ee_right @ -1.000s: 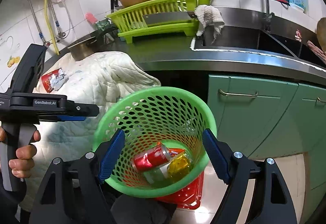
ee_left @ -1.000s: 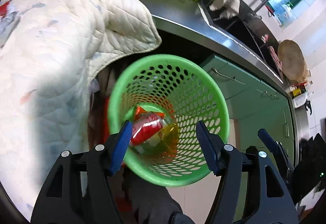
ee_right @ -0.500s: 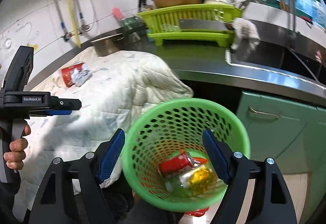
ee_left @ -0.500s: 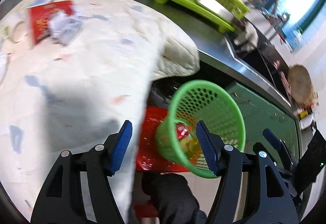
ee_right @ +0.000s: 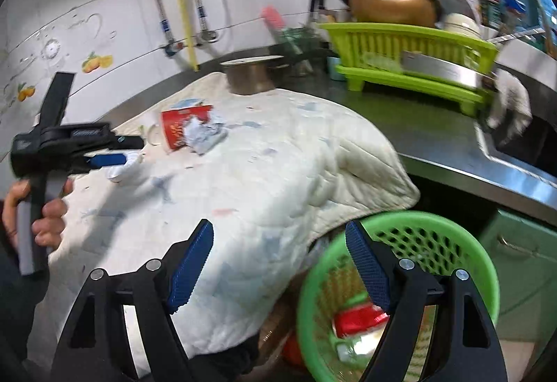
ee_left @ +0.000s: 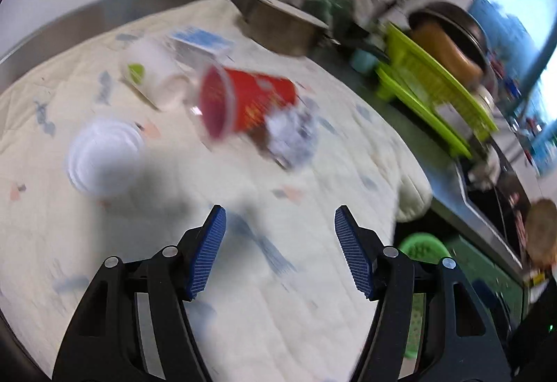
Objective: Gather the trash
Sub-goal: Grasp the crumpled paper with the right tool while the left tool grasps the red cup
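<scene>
Left gripper (ee_left: 280, 251) spread wide, nothing between its blue pads, hovering over the quilt (ee_left: 243, 295) that covers the counter. Left wrist view is motion-blurred. On the quilt from left: white lid (ee_left: 104, 161), ridged, lying flat, apart from the rest. Behind it a white cup (ee_left: 153, 77) on its side with a green spot. Just right of that a red cup (ee_left: 243, 103) on its side, mouth toward the camera, touching or nearly touching the white cup; cannot tell which. Blue-white carton (ee_left: 198, 41) behind both cups. Crumpled paper (ee_left: 292, 135) against the red cup's right end. Further right a metal pot (ee_left: 285, 27) at the quilt's back edge, then a lime dish rack (ee_left: 431, 86) holding a dark wok. Bin (ee_left: 423, 248) rim peeks out low right, past the quilt's edge.

Right wrist view: the left gripper shows at far left, held in a hand (ee_right: 45, 215), its fingers (ee_right: 106, 160) reaching just over the white lid. Red cup and paper sit right of it on the quilt. Right gripper (ee_right: 278, 260) also spread wide and holding nothing, its left finger over the quilt, its right finger over the bin's rim. Green mesh bin sits below the quilt's overhang, in front of green cabinets; inside it a red can (ee_right: 358, 321) and something yellowish, blurred. Sink (ee_right: 522, 145) at far right, cloth draped on its edge.
</scene>
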Action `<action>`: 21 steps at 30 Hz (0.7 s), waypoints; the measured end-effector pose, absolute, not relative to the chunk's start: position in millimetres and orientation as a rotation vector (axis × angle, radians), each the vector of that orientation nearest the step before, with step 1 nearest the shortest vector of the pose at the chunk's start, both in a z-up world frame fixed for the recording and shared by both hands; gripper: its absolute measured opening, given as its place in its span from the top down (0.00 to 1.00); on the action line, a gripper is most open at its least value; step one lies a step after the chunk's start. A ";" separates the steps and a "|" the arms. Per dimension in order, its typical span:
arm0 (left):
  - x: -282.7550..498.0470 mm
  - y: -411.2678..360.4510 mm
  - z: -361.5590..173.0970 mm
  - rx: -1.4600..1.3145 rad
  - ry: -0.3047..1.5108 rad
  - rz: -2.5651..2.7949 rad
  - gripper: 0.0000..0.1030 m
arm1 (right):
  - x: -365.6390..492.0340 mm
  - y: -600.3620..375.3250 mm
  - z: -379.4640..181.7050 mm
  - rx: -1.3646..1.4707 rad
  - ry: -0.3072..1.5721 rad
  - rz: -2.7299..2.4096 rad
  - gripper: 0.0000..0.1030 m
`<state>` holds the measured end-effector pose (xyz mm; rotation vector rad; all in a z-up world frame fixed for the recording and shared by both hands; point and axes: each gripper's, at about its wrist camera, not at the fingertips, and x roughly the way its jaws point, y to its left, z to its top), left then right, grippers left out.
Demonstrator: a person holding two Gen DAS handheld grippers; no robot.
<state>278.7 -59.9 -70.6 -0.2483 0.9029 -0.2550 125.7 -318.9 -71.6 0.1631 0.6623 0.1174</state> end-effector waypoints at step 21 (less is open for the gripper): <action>383.9 -41.1 -99.4 -0.418 0.908 -0.293 0.52 | 278.4 -225.7 -73.4 0.085 0.713 0.359 0.24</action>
